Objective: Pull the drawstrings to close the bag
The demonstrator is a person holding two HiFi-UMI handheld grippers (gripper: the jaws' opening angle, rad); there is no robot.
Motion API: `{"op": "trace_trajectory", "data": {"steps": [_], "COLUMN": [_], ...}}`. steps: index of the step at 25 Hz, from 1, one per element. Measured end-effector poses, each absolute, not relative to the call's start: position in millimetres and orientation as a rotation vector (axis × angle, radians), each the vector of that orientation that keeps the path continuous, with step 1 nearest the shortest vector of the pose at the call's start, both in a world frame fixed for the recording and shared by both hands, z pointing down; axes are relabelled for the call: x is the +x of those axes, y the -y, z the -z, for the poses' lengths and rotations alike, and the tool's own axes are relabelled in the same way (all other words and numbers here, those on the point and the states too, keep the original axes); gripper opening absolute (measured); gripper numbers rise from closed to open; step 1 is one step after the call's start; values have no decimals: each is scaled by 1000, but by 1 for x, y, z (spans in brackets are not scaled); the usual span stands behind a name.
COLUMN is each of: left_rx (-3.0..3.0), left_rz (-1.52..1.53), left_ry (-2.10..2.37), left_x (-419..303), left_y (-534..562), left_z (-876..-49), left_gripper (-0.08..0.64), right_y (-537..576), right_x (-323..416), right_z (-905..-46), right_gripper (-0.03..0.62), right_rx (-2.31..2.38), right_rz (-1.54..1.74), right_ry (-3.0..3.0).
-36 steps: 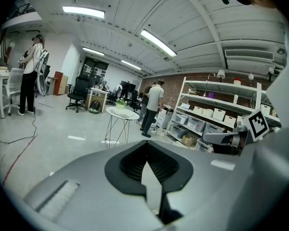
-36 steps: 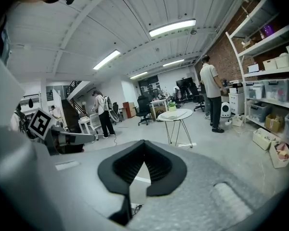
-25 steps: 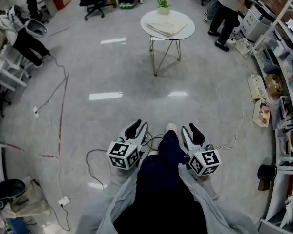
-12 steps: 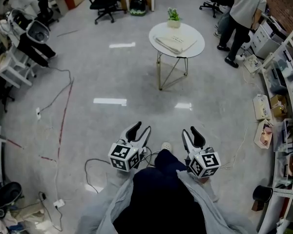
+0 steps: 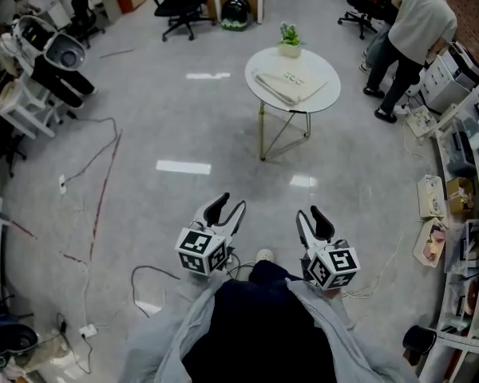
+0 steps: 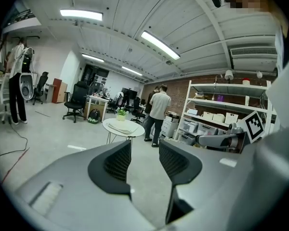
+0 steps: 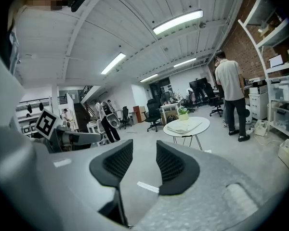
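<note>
A pale cloth bag (image 5: 286, 84) lies folded on a round white table (image 5: 259, 64) far ahead, beside a small potted plant (image 5: 289, 38). Its drawstrings are too small to make out. My left gripper (image 5: 230, 206) and right gripper (image 5: 309, 214) are held side by side in front of my body, well short of the table. The left gripper (image 6: 144, 146) is open; its jaws have just been opening, with nothing between them. In the right gripper view the right gripper (image 7: 144, 148) is also open and empty. Both gripper views show the bag (image 6: 123, 125) (image 7: 183, 126) in the distance.
A person (image 5: 411, 30) stands at the far right by shelving (image 5: 463, 174). Cables (image 5: 96, 174) trail over the grey floor at the left. Office chairs (image 5: 180, 2) stand at the back, and a rack with hanging gear (image 5: 52, 54) stands at the far left.
I have walked forward: the table, the bag and the standing person now sit lower and nearer in the head view. Both grippers have kept their place in front of my body.
</note>
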State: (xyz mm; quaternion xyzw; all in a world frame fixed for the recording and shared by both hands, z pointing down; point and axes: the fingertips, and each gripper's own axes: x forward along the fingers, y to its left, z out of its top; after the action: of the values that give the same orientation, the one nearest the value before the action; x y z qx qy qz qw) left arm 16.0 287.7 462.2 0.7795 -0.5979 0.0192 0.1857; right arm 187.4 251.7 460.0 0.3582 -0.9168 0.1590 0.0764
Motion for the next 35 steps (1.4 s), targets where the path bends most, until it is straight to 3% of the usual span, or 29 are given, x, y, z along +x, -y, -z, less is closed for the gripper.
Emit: {"op": "trace_trajectory", "data": {"steps": [25, 35], "left_rx": [2259, 2225], "left_rz": [-142, -100], "left_ry": [1651, 1635], "left_x": [47, 33], "left_y": [-226, -191], "left_z": [-464, -477], "left_gripper": [183, 183], "right_y": [-197, -163], "right_x": [212, 186], "right_z": [-467, -481], "right_gripper": [142, 141], "right_rx": [1107, 1049], "right_rz": [-540, -547], "right_ry": [2763, 2735]}}
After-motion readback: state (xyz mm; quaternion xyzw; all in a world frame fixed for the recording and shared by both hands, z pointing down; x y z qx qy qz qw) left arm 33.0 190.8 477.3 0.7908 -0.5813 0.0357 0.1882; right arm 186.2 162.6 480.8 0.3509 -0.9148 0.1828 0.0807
